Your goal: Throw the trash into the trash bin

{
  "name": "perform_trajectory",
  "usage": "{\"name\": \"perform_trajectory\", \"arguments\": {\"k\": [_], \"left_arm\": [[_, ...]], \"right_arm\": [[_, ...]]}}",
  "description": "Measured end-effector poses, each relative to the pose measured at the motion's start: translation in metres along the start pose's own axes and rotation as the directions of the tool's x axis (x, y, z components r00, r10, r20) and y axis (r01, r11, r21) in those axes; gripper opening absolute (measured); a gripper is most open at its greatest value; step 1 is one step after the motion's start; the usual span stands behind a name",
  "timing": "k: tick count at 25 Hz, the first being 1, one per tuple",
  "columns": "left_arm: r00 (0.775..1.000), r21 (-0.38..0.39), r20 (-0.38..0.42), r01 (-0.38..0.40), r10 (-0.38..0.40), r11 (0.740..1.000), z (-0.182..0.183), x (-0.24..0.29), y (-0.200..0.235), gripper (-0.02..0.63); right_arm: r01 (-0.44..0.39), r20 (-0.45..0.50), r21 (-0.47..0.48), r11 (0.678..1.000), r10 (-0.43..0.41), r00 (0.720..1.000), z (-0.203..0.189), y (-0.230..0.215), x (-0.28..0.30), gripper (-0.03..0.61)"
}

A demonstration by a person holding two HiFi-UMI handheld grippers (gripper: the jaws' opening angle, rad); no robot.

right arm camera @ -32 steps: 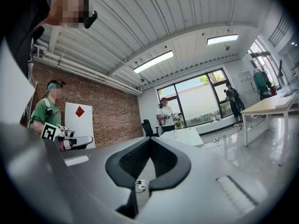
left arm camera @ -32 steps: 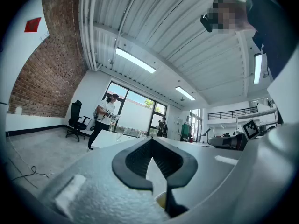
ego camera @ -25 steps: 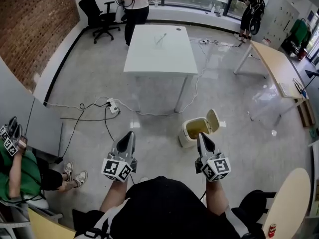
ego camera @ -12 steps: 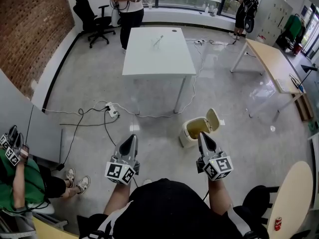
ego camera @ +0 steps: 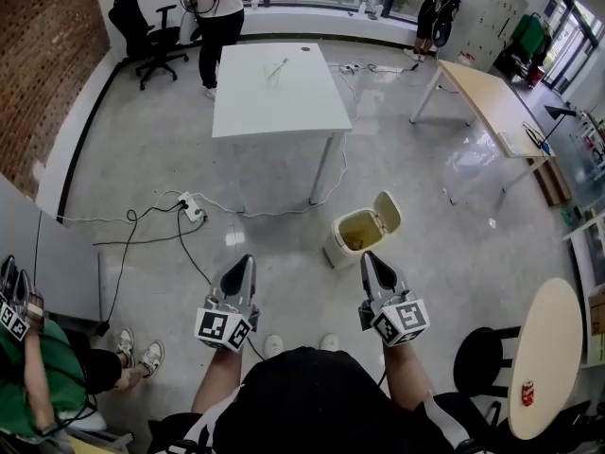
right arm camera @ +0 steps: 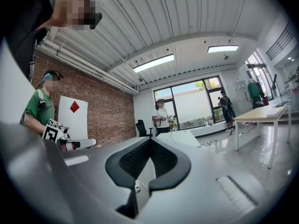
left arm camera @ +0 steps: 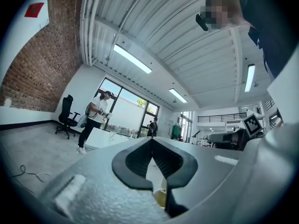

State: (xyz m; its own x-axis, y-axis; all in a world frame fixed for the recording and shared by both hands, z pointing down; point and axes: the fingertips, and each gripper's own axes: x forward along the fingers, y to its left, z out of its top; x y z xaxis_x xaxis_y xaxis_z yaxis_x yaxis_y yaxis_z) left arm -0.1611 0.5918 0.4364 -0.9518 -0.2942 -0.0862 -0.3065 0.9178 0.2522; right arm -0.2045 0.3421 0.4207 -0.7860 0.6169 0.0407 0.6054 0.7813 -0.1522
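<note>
Far left, a seated person in green (ego camera: pixel 17 395) is down in the corner, with an office chair (ego camera: pixel 132 22) up top. A power strip (ego camera: pixel 192 206) and cables (ego camera: pixel 142 239) trail over the floor (ego camera: pixel 454 244). Next is the white table (ego camera: pixel 274 107) with some thin pale thing (ego camera: pixel 276 68) on it, can't tell what.

Left gripper (ego camera: pixel 246 259) is held level, tips pinched together, empty. The bin (ego camera: pixel 336 252) sits on the floor near the table's front right corner, lid (ego camera: pixel 387 211) flipped up, yellowish inside. It's just ahead of the right gripper (ego camera: pixel 368 256). That one's closed too, tips meeting, gripping nothing.

Further right there's a wooden table (ego camera: pixel 492 102), then a round table (ego camera: pixel 544 348) with a red can (ego camera: pixel 527 389).
</note>
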Motion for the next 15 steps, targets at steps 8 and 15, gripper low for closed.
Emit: {"name": "perform_trajectory", "arguments": {"k": [8,15], "left_arm": [[0.981,-0.016,-0.060,0.186,-0.187,0.982,-0.015,0.024,-0.042,0.003],[0.954,-0.015,-0.050,0.294,-0.295,0.956,-0.019,0.038,-0.112,0.003]], "right_arm": [[0.196,0.035,0.048,0.979,-0.198,0.980,-0.005,-0.020,-0.071,0.005],[0.344,0.085,0.072,0.936,-0.350,0.933,-0.001,-0.065,-0.157,0.005]]}}
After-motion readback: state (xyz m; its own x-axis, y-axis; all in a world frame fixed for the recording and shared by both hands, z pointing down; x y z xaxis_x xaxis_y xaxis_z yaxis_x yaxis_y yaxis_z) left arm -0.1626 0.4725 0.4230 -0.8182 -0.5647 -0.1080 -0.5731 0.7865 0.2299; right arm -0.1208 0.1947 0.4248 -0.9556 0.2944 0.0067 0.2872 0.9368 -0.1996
